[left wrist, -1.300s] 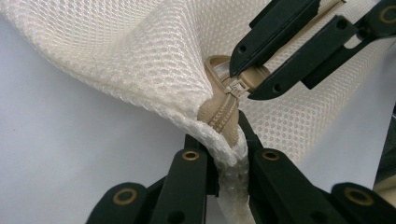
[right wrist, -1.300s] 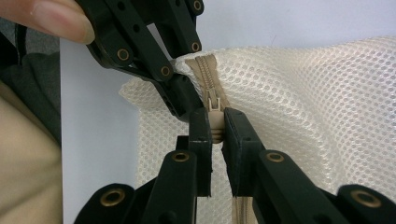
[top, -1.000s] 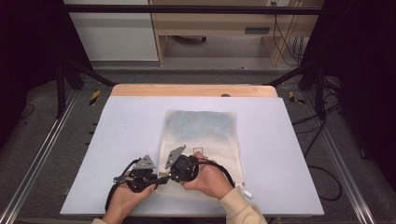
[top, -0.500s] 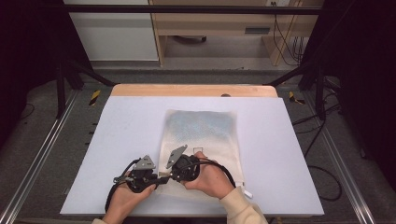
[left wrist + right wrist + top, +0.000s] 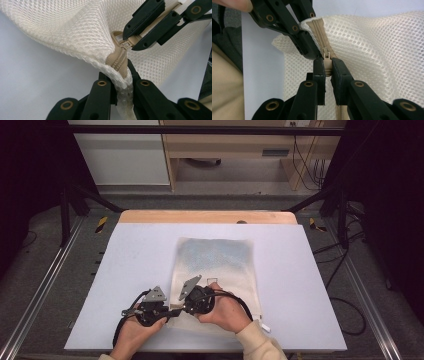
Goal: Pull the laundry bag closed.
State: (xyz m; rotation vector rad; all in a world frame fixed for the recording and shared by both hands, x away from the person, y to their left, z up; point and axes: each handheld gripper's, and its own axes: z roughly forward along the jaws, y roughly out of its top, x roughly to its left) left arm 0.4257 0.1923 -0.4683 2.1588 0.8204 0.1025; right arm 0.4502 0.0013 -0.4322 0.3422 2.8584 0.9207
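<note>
A white mesh bag with a tan zipper lies flat in the middle of the table, something bluish showing through its far half. My left gripper is shut on the bag's near left corner, pinching mesh and zipper end between its jaws. My right gripper meets it from the right, shut on the tan zipper pull. In the left gripper view the right gripper holds that pull just above the pinched corner. The left gripper crosses the upper left of the right gripper view.
The pale table top has a wooden strip along its far edge. A small white tag lies at the bag's near right corner. Metal rails run along both sides; cables trail right of the table.
</note>
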